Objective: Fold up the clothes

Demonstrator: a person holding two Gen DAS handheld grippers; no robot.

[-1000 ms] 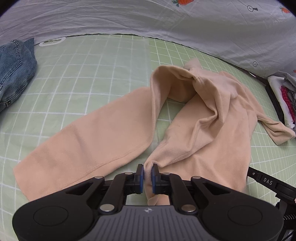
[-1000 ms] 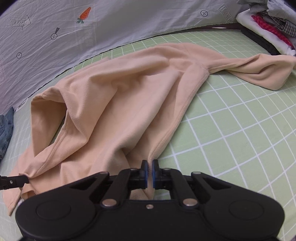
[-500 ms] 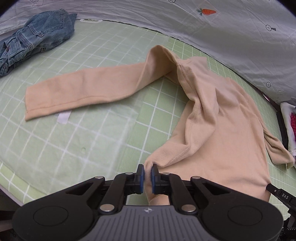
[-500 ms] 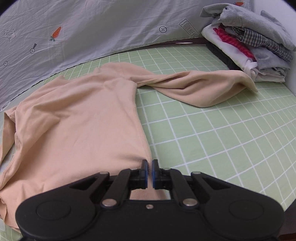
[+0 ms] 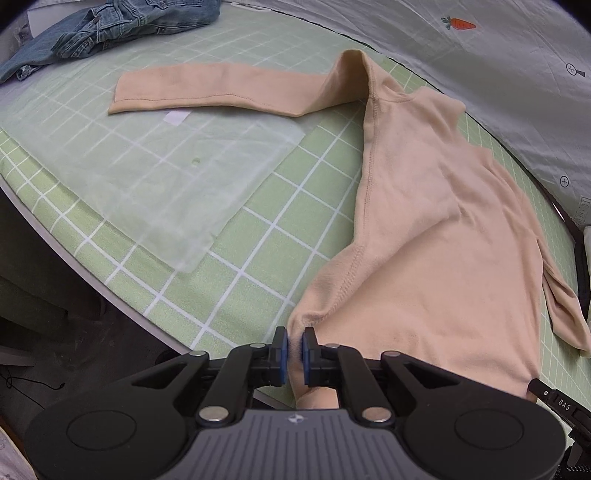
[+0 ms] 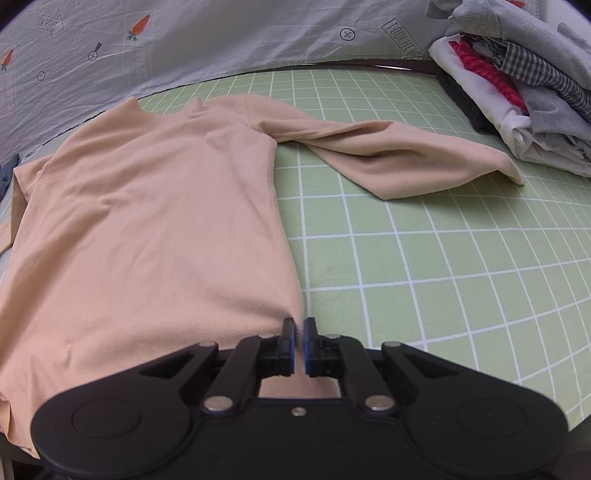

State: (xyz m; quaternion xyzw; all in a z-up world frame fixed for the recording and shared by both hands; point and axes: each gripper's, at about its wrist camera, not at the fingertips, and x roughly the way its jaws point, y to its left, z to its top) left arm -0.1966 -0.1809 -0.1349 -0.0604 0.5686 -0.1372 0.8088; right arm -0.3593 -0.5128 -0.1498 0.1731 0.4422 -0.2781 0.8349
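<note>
A peach long-sleeved shirt [image 5: 436, 236] [image 6: 147, 229] lies spread on the green gridded mat [image 5: 303, 236] [image 6: 424, 258], its body nearly flat. My left gripper [image 5: 293, 341] is shut on the shirt's near left hem corner at the table's front edge. At the hem's other corner my right gripper [image 6: 298, 334] is shut on the cloth. One sleeve [image 5: 229, 90] stretches out to the left. The other sleeve [image 6: 388, 158] lies out to the right toward the clothes pile.
Blue jeans [image 5: 110, 26] lie crumpled at the far left corner. A stack of folded clothes [image 6: 517, 85] sits at the far right. A clear plastic sheet [image 5: 159, 177] lies on the mat left of the shirt. A grey printed sheet [image 6: 184, 44] hangs behind. The table edge [image 5: 92, 284] drops off at left.
Both grippers pulled the hem back toward the table's front edge, dragging the bunched shirt out flat. The left sleeve straightened out to the left and the right sleeve trailed toward the pile.
</note>
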